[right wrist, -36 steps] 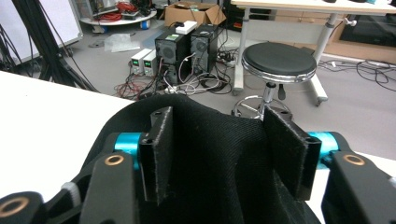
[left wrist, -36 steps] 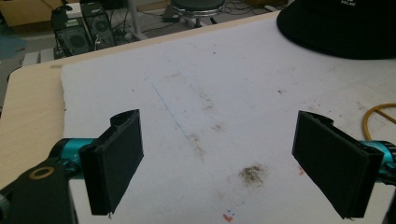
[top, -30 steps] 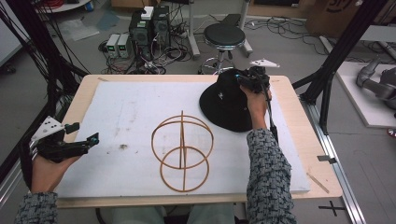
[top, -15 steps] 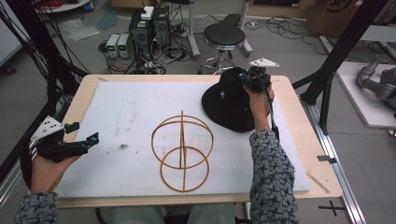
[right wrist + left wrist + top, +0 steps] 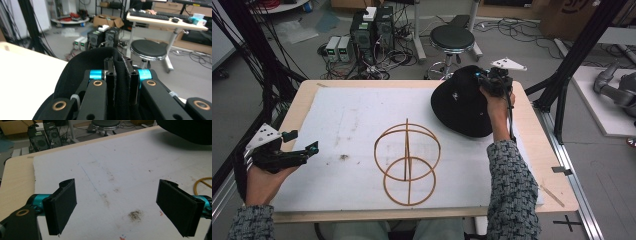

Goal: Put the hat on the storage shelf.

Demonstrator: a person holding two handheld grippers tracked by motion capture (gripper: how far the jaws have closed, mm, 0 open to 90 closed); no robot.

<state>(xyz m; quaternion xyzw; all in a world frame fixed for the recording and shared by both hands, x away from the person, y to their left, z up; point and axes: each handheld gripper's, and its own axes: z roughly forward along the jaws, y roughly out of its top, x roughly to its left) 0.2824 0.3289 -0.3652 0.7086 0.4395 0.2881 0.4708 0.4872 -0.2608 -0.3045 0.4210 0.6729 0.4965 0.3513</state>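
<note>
1. The step in hand is judged to be the picking up of the black fabric brimmed hat [image 5: 462, 107], which lies at the far right of the white foam mat [image 5: 347, 120], its near brim on the mat and its far edge tipped up.
2. The right gripper [image 5: 492, 81] is seen clamped on the far brim of the hat; in the right gripper view the jaws have just been closing and now pinch a fold of the black cloth [image 5: 122, 82] tight between them.
3. The left gripper [image 5: 297, 145] is held wide apart above the near left of the mat, with nothing between its pads [image 5: 62, 205].
4. The next move is judged to call for a clean lift of the hat and its carriage toward the round wooden ring stand [image 5: 407, 160] at the middle of the mat, probably to be set over its top.
5. The stand's upright hoop could be caught by the drooping brim, so height is needed; the soft cloth may slip from a thin pinch.
6. A black round stool [image 5: 452, 37] and grey power units [image 5: 339, 48] stand on the floor beyond the wooden table [image 5: 544, 150], out of the way.
</note>
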